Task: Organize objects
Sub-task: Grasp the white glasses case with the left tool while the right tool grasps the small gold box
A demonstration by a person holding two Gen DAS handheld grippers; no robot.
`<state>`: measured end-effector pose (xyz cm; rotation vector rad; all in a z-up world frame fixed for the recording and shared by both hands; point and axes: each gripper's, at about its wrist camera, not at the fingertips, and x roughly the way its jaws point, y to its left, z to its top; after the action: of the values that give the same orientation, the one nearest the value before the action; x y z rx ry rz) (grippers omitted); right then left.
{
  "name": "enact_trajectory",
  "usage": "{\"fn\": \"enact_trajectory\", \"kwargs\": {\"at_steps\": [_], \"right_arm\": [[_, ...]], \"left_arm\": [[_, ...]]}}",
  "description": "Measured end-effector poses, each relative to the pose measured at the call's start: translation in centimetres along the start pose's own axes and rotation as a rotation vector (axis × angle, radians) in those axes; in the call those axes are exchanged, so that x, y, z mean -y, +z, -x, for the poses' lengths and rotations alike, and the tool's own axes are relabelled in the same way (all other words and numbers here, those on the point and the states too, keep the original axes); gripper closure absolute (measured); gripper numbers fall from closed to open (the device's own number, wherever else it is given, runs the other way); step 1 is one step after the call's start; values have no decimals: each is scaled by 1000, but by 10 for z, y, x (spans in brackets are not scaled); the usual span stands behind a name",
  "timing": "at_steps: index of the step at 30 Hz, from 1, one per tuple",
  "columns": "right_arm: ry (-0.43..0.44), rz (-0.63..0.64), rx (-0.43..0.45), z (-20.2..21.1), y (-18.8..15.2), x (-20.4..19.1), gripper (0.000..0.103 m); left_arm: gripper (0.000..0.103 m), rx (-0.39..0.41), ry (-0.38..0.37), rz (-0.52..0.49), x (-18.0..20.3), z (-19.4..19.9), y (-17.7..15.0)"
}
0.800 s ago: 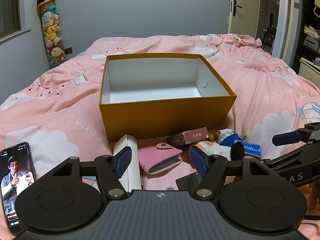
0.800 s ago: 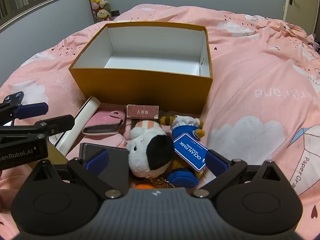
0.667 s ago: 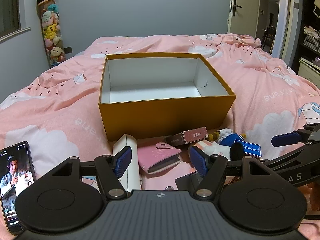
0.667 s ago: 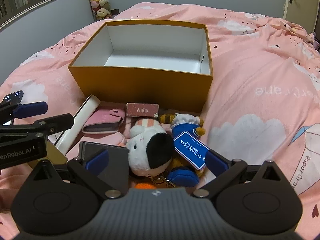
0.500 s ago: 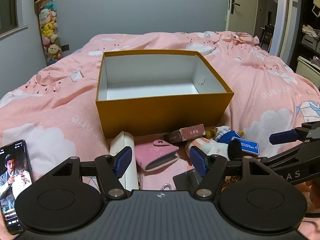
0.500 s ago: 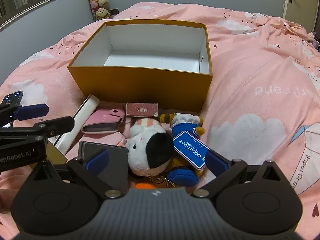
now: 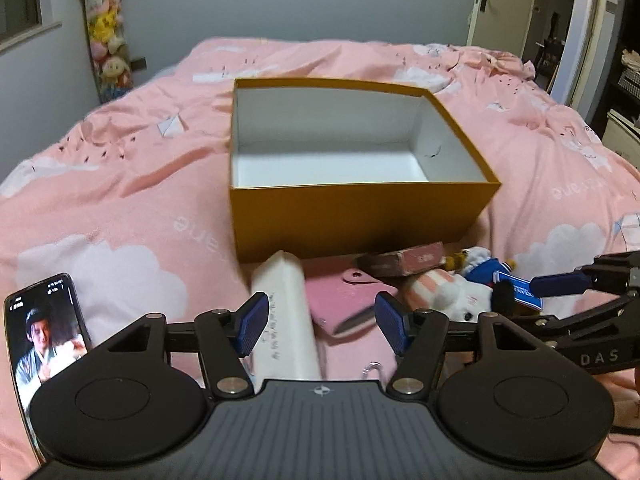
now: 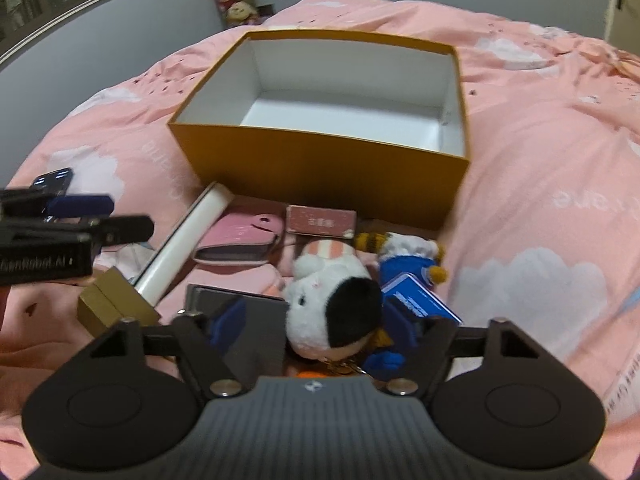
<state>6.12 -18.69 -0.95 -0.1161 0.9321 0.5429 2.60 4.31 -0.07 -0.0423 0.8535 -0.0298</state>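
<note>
Hovering with both grippers spread and empty, we have drifted nearer the box [image 7: 352, 220], the left gripper [image 7: 320, 322] above the tube [image 7: 286, 320], the right gripper [image 8: 316, 326] above the plush [image 8: 332, 300]. Clutter lies before the unfilled box; packing hasn't begun.

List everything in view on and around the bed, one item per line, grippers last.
box: 1, orange outside, white inside, open, nothing in it, mid-bed
tube: 1, white, in front of box, left
wallet: 1, pink, between tube and carton
carton: 1, dark pink, against box front
plush: 1, white with black patch, near right gripper
doll: 1, blue outfit with tag, right of plush
case: 1, dark grey, flat, left of plush
block: 1, gold, by tube's near end
phone: 1, screen lit, bed's left
bedspread: 1, pink with clouds
toys: several, hanging at wall
left gripper: open, over tube and wallet
right gripper: open, around plush
</note>
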Motion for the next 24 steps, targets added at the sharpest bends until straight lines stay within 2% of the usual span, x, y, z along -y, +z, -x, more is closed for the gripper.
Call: {"fn": "enact_trajectory", "kwargs": {"at_steps": [2, 3, 6, 9, 13, 18, 24], "right_arm": [[38, 8, -21, -5, 9, -1, 33], [51, 11, -28, -8, 12, -1, 38], [92, 19, -58, -20, 27, -5, 48], [160, 22, -86, -31, 39, -15, 53], [304, 101, -148, -40, 44, -39, 52], [363, 240, -200, -44, 42, -68, 52], [449, 370, -254, -35, 45, -86, 52]], "left_arm": [[31, -54, -44, 31, -13, -8, 9], [31, -79, -60, 46, -19, -12, 13], [30, -164, -73, 73, -32, -30, 20], [31, -230, -79, 119, -41, -43, 21], [31, -246, -105, 111, -45, -37, 18], [35, -271, -87, 59, -43, -23, 13], [36, -293, -107, 5, -44, -3, 6]]}}
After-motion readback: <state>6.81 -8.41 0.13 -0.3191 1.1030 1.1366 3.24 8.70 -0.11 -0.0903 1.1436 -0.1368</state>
